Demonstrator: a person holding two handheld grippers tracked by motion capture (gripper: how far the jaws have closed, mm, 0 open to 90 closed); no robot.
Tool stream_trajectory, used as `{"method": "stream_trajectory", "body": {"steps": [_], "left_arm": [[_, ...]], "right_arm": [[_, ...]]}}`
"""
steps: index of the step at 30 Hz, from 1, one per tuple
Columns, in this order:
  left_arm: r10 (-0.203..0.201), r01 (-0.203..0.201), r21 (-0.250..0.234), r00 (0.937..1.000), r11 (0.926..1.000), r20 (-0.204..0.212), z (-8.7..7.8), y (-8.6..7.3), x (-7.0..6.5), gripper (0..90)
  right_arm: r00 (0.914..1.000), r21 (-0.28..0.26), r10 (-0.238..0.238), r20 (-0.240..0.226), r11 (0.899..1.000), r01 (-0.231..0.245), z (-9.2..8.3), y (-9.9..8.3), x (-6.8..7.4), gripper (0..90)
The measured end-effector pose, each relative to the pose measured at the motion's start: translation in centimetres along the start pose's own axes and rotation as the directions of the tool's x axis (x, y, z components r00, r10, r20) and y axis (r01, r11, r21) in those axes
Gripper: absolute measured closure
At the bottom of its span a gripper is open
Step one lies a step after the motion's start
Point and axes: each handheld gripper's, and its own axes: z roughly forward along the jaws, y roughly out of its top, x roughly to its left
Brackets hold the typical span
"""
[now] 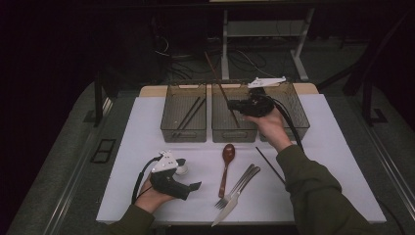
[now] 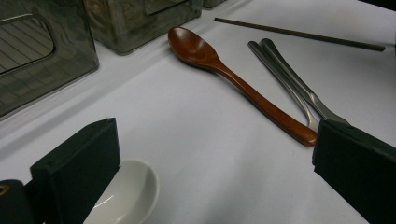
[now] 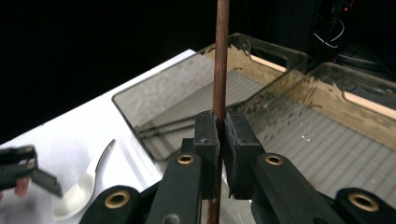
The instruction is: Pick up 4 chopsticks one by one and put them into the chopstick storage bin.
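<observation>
1. High view first: the right gripper (image 1: 234, 105) is up over the three grey bins, with a thin brown chopstick (image 1: 221, 88) clamped in it and slanting up and away from the table.
2. In the right gripper view the jaws are pinched tight on that chopstick (image 3: 220, 56), which stands nearly upright between the pads. Below it lie the left bin (image 3: 187, 100), where two dark chopsticks already rest, and the middle bin (image 3: 327, 126).
3. The sorting looks early to me: a second loose chopstick (image 1: 270, 165), a wooden spoon (image 1: 226, 169), a fork (image 1: 237, 187) and a knife (image 1: 236, 201) lie on the white mat (image 1: 147, 127).
4. The left gripper (image 1: 193, 187) rests low at the near left of the mat, jaws spread wide with nothing between them, just beside a small white spoon (image 2: 123, 198).
5. To do this step well, I would carry the stick across to the left bin (image 1: 183, 112), since its mates are there, then tip it toward level and in line with the bin's long side before letting go.
6. Lower it close to the floor of the bin first; dropped upright, it could bounce or lean out over the rim.
7. Keep the long upper end clear of the bin walls while turning.
</observation>
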Motion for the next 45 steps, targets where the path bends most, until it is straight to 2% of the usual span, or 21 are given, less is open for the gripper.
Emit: {"method": "stream_trajectory", "body": {"steps": [14,27,34,45], "left_arm": [[0.005,-0.005,-0.011,1.0,0.9999,0.003,-0.1,0.0,0.0,0.0],[0.01,-0.01,-0.012,0.9999,0.9999,0.01,-0.2,0.1,0.0,0.0],[0.003,-0.002,-0.022,0.9999,0.9998,0.014,-0.2,0.1,-0.1,0.0],[0.017,-0.016,-0.015,0.9997,0.9998,0.016,-0.2,0.1,-0.1,0.0]], "right_arm": [[0.9999,0.008,0.017,0.0,1.0,-0.017,4.9,2.1,2.0,83.8],[1.0,0.02,0.009,-0.001,1.0,-0.009,8.6,3.4,4.1,83.8],[0.9997,0.033,0.022,0.007,0.999,-0.022,10.7,3.0,4.4,83.8],[0.9988,0.128,0.022,0.045,0.991,-0.028,13.4,0.8,4.3,83.8]]}}
